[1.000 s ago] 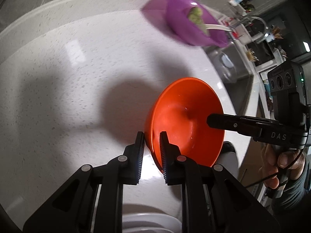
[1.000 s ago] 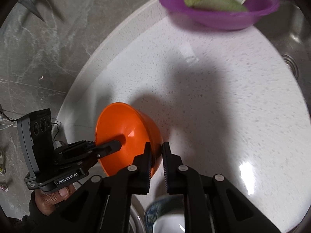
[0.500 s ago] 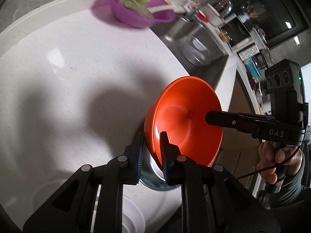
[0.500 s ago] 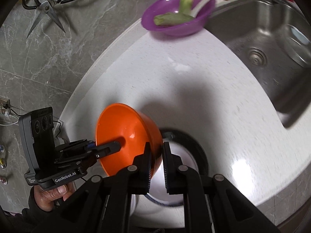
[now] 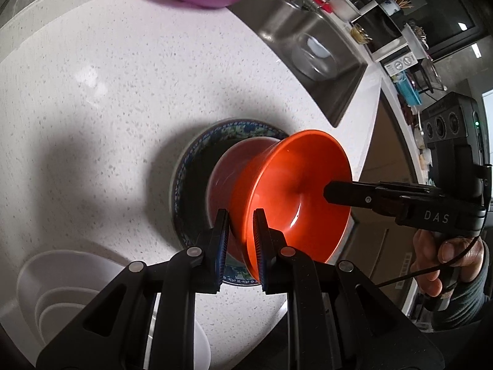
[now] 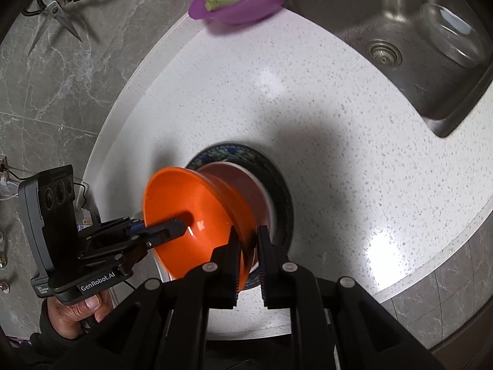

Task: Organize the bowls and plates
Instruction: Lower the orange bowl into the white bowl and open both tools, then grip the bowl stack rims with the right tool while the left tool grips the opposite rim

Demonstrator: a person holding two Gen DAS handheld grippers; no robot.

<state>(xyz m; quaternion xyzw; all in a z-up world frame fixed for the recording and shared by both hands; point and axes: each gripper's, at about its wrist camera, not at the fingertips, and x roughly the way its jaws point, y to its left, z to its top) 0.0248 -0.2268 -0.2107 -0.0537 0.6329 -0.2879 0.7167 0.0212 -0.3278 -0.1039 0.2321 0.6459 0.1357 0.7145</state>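
Gripping: both claws pinch the rim of one orange bowl (image 5: 295, 197) from opposite sides.
Left claw (image 5: 241, 240): closed on the near rim, one finger outside the wall, one inside.
Right claw (image 6: 249, 256): clamped on the opposite rim the same way; it shows in the left view as a black finger reaching into the bowl.
Orange bowl: tilted, mouth turned toward the left claw's side, base toward a plate; whether the base touches what is beneath it cannot be told.
Under the bowl: a white bowl (image 6: 265, 191) sits on a plate with a blue-green patterned rim (image 5: 197, 154).
Plate: flat on the speckled white counter (image 5: 92, 108), near the counter's front edge.
Near left: nested white bowls (image 5: 61, 289) by the counter edge, apart from the plate.
Far side: purple bowl (image 6: 243, 0) with green vegetable pieces, at the back by the sink (image 6: 431, 61).
Wall: scissors (image 6: 58, 9) against grey marble.
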